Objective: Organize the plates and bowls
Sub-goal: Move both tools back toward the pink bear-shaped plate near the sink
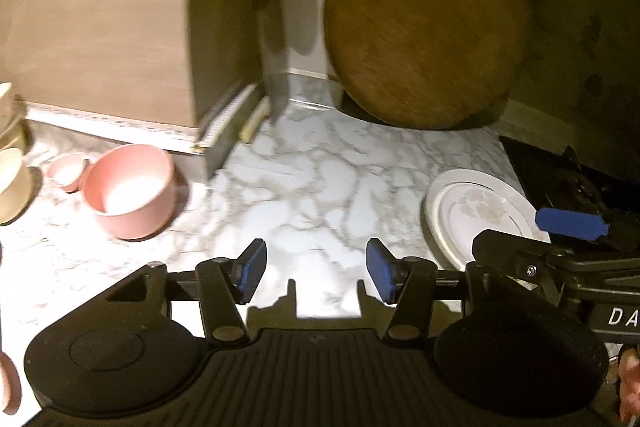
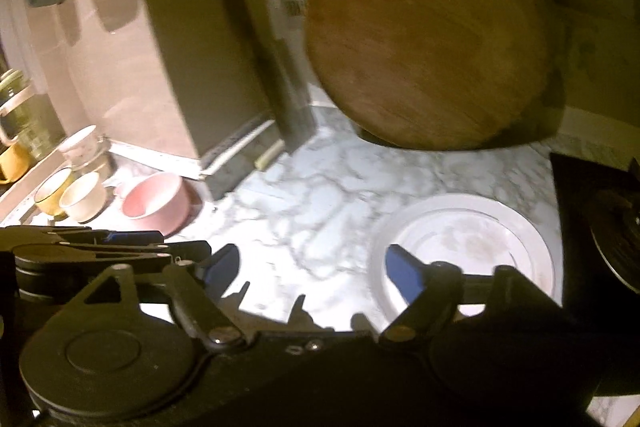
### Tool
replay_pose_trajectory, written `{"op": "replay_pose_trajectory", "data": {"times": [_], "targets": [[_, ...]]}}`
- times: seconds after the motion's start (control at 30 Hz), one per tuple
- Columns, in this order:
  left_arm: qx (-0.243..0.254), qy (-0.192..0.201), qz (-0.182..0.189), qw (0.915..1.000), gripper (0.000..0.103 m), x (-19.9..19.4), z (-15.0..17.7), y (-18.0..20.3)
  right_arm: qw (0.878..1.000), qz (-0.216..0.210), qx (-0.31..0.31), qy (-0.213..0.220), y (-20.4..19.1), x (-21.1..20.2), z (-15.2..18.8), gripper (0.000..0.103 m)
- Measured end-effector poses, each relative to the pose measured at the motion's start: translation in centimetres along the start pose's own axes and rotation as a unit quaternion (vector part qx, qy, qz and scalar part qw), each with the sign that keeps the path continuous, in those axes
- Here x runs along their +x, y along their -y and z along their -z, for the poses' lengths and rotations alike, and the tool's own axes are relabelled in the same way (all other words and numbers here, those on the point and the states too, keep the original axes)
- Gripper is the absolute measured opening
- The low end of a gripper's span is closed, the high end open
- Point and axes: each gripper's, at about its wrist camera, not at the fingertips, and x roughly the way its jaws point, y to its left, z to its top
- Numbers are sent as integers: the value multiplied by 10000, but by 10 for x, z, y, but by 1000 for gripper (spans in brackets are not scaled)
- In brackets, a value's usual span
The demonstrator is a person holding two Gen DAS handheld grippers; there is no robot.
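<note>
White plate and pink bowls wait on a marble kitchen counter as two grippers hover above.

The white plate lies flat at the counter's right side, beside a black stovetop; the right gripper hangs over its near rim, fingers spread, pinching nothing. The left gripper, also spread and empty, hovers over bare marble countertop. A large pink bowl stands far left, a smaller pink bowl just beside it. A round wooden board leans against the back wall.
</note>
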Motion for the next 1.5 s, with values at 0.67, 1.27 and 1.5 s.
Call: {"op": "replay_pose_trajectory", "data": {"times": [0.67, 1.27, 1.5], "targets": [[-622, 567, -927, 9921, 82, -61, 27, -108, 9943, -606, -874, -102, -117, 23, -18, 102], [-1508, 563, -2414, 9570, 94, -91, 55, -237, 9718, -1645, -1599, -549, -248, 87, -13, 102], [-1724, 349, -2826, 9430, 94, -93, 75, -276, 9609, -1901, -1885, -708, -293, 106, -4, 102]]}}
